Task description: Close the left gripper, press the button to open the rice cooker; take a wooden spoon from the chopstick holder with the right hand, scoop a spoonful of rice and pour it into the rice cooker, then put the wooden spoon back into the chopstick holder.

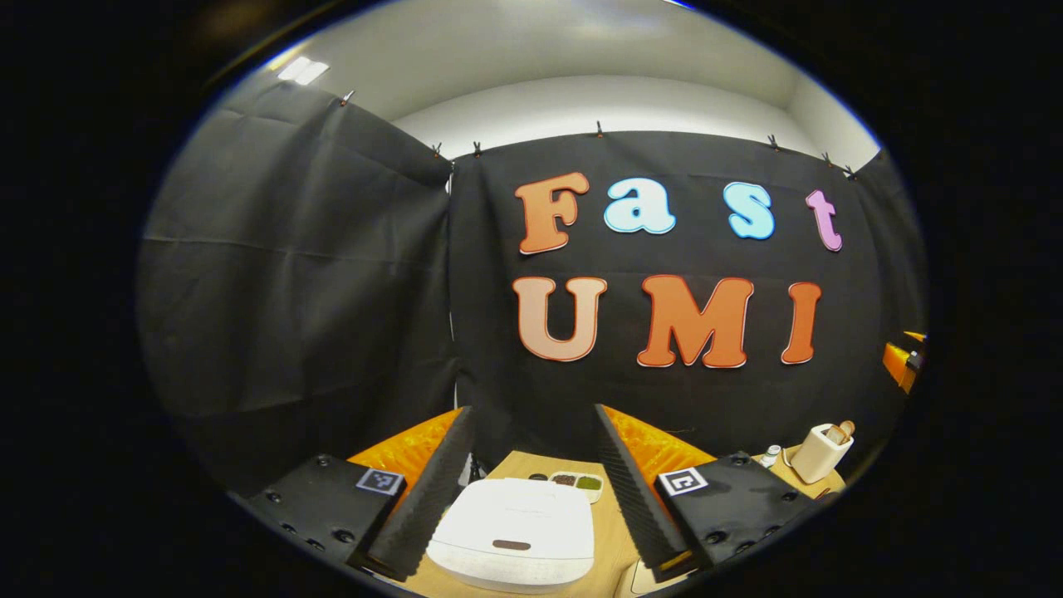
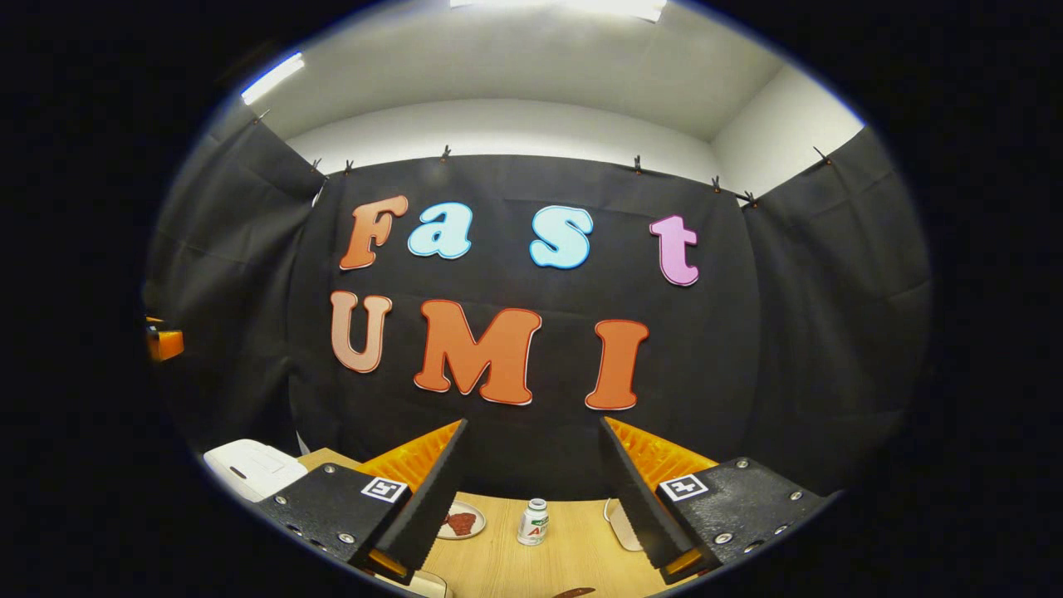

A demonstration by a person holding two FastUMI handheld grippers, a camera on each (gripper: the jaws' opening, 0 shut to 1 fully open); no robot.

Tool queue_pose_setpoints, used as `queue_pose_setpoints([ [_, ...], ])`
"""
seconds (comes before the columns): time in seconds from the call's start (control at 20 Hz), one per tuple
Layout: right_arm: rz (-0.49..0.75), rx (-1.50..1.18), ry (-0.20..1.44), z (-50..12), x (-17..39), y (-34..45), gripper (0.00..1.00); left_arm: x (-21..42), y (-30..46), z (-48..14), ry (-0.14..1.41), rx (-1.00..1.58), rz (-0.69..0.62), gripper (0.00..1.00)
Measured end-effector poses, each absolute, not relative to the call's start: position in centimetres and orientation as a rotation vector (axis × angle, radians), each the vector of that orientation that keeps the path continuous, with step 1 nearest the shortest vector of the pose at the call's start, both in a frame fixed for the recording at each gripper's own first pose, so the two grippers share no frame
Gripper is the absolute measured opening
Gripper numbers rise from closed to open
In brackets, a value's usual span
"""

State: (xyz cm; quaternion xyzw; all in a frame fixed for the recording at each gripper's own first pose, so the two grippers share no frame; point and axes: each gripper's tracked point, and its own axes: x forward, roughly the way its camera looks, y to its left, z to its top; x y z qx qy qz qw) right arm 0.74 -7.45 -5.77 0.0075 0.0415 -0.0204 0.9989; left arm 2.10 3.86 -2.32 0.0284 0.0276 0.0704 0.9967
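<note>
The white rice cooker (image 1: 511, 540) sits on the wooden table (image 1: 610, 531) with its lid down and a dark oblong button (image 1: 511, 545) on the front. It lies low between the spread fingers of my left gripper (image 1: 533, 411), which is open and holds nothing. At the right stands a cream chopstick holder (image 1: 818, 455) with a wooden spoon (image 1: 843, 430) sticking out of it. My right gripper (image 2: 533, 423) is open and empty above the table (image 2: 573, 548). The rice cooker (image 2: 249, 467) appears at its far left.
A divided dish of brown and green grains (image 1: 577, 482) lies behind the cooker. A small white bottle (image 2: 533, 522) and a plate with something reddish (image 2: 461, 523) stand ahead of the right gripper. A white object (image 2: 619, 522) is partly hidden by its right finger.
</note>
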Motion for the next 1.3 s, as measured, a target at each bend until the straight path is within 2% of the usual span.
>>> queue_pose_setpoints([
  [0.05,-0.051,0.015,0.089,-6.0,0.7,-7.8,0.95,2.3,4.3,-2.9,0.072,0.05,0.145,0.87],
  [0.1,-0.06,0.014,0.093,-6.5,0.7,-8.3,0.95,2.6,4.4,-3.7,0.092,0.041,0.135,0.66],
  [0.15,-0.069,0.014,0.099,-6.7,0.7,-8.6,0.95,2.9,4.9,-4.7,0.121,0.043,0.146,0.54],
  [0.25,-0.081,0.021,0.111,-7.3,0.5,-9.2,0.95,3.4,4.8,-7.0,0.192,0.043,0.118,0.03],
  [0.3,-0.089,0.023,0.117,-7.6,0.4,-9.5,0.95,2.2,5.3,-6.6,0.213,0.039,0.141,0.06],
  [0.35,-0.099,0.021,0.121,-7.9,0.4,-9.9,0.95,4.5,5.6,-8.4,0.233,0.019,0.124,0.04],
  [0.5,-0.117,0.012,0.13,-8.4,0.3,-10.5,0.95,4.9,6.8,-11.4,0.34,0.025,0.153,0.04],
  [1.3,-0.2,-0.011,0.238,-12.9,-2.1,-13.1,0.95,5.7,6.8,-29.0,0.896,-0.199,0.056,0.05],
])
